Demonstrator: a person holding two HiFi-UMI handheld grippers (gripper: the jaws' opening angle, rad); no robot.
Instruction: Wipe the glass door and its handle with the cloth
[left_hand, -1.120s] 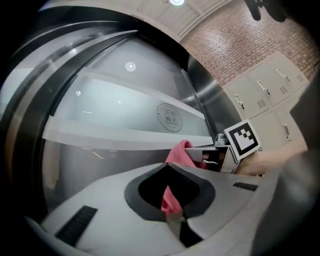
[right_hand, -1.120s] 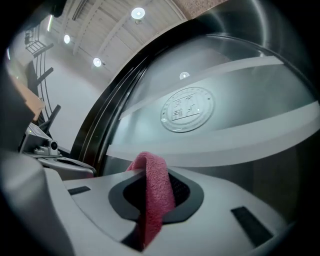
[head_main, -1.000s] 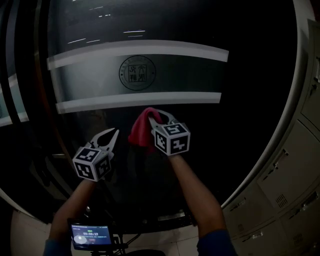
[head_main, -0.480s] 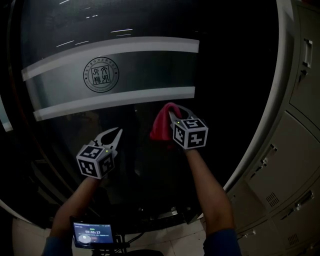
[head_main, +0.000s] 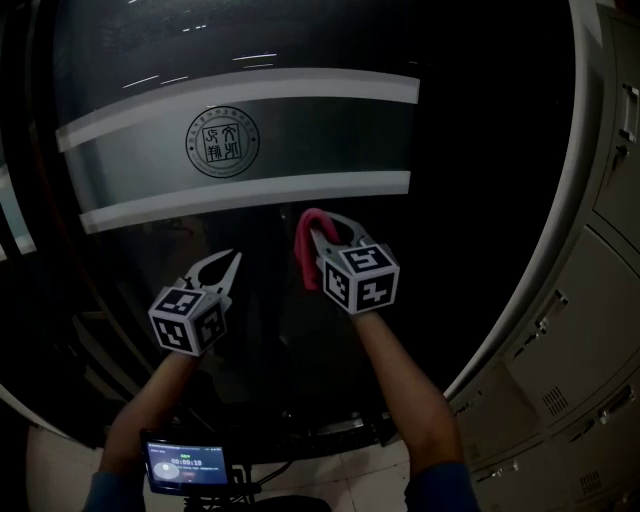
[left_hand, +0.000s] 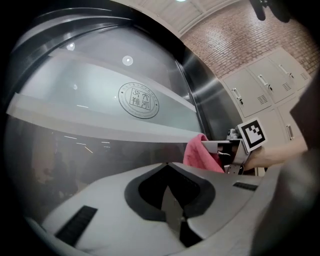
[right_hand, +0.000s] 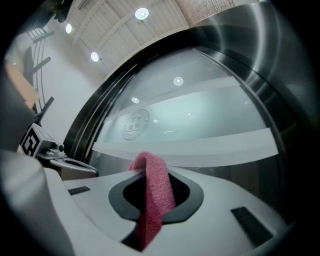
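Shifted left from 0.5 s ago, the right gripper (head_main: 318, 225) pinches the pink cloth (right_hand: 152, 195), plain in its own view, at the glass door (head_main: 300, 130) below the frosted band (head_main: 250, 190); the left gripper (head_main: 230, 262) hangs closed, empty.

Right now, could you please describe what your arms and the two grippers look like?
The left gripper and right gripper have pale grey, tong-shaped jaws, and each carries a white cube with black square markers. The forearms are bare, with blue sleeves near the elbows.
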